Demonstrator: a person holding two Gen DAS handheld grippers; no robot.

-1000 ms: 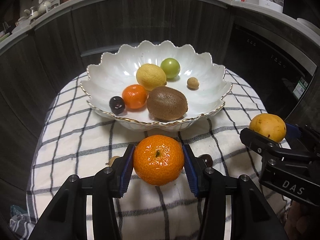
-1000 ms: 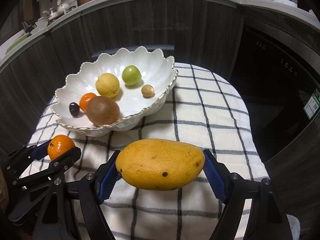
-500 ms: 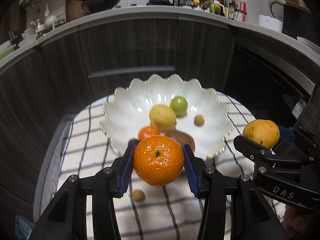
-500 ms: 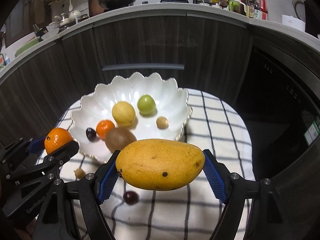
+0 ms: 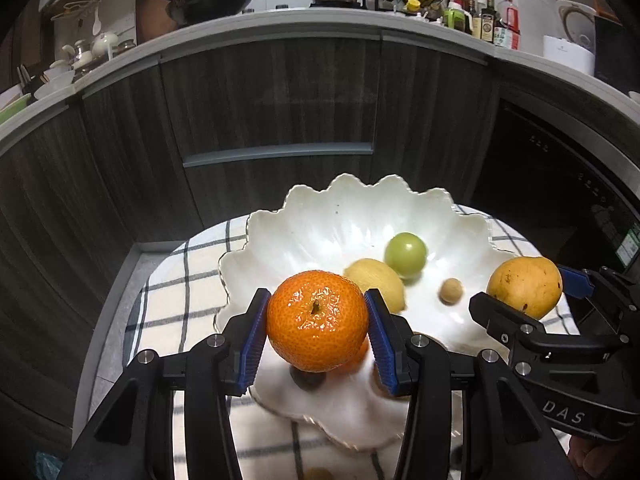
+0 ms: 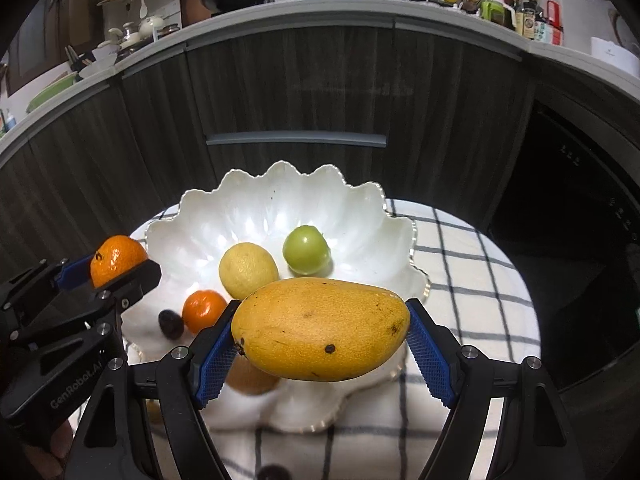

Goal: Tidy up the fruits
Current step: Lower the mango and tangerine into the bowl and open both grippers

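My left gripper (image 5: 317, 334) is shut on a tangerine (image 5: 317, 320) and holds it above the near left rim of the white scalloped bowl (image 5: 320, 224). My right gripper (image 6: 322, 346) is shut on a yellow mango (image 6: 320, 328) above the bowl's (image 6: 248, 200) near right side. In the bowl lie a lemon (image 6: 248, 270), a green round fruit (image 6: 306, 249), a small tangerine (image 6: 204, 310), a dark plum (image 6: 171, 324), a kiwi (image 6: 252, 380) partly hidden under the mango, and a small tan fruit (image 5: 451, 291).
The bowl stands on a checked cloth (image 6: 472, 300) over a small round table. Small loose fruits lie on the cloth at the near edge (image 6: 274, 472) (image 5: 318, 474). Dark cabinet fronts (image 6: 296, 100) and a counter with cookware stand behind.
Both grippers rose and moved forward with their fruits, from low over the cloth in front of the bowl to above the bowl's near rim.
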